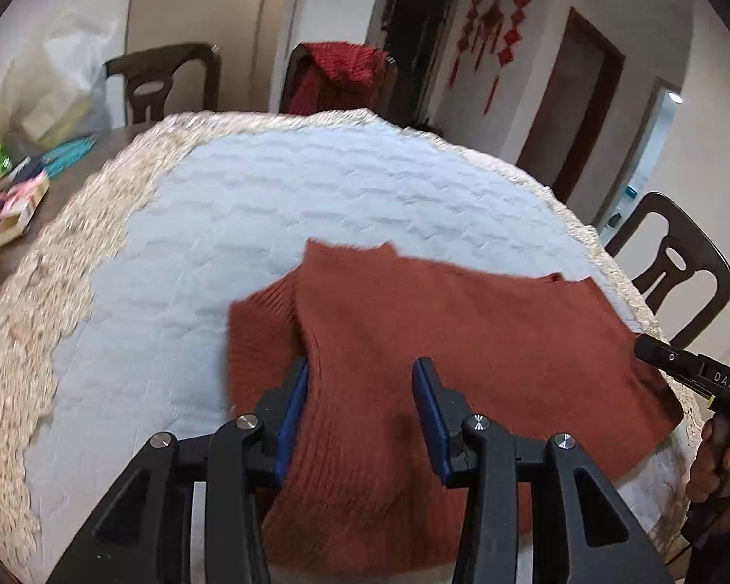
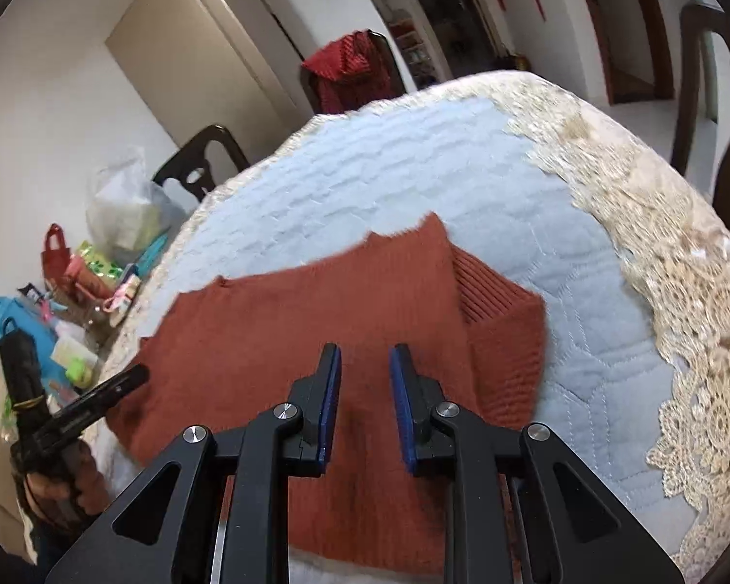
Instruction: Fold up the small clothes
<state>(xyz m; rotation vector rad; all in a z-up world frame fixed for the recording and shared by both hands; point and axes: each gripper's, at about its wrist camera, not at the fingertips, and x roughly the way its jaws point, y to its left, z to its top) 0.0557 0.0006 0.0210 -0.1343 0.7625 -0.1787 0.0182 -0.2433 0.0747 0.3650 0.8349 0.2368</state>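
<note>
A rust-red knitted sweater (image 1: 413, 340) lay partly folded on a pale blue quilted cloth (image 1: 292, 204) that covered a table, with a cream lace border (image 1: 48, 267) around the cloth's edge. One ribbed part of the sweater stuck out from under the top layer.

Our left gripper (image 1: 360, 409) hovered over the near part of the sweater. Its blue-padded fingers stood wide apart and gripped nothing.

Our right gripper (image 2: 365, 404) was also above the sweater, near its middle. Its fingers were parted, though less widely, and held nothing. We could not tell whether either gripper touched the knit.

A dark red garment (image 1: 340, 78) hung over a chair (image 1: 384, 82) behind the table. A plastic bag (image 2: 126, 209) and colourful small items (image 2: 87, 272) sat at the table's far side.
</note>
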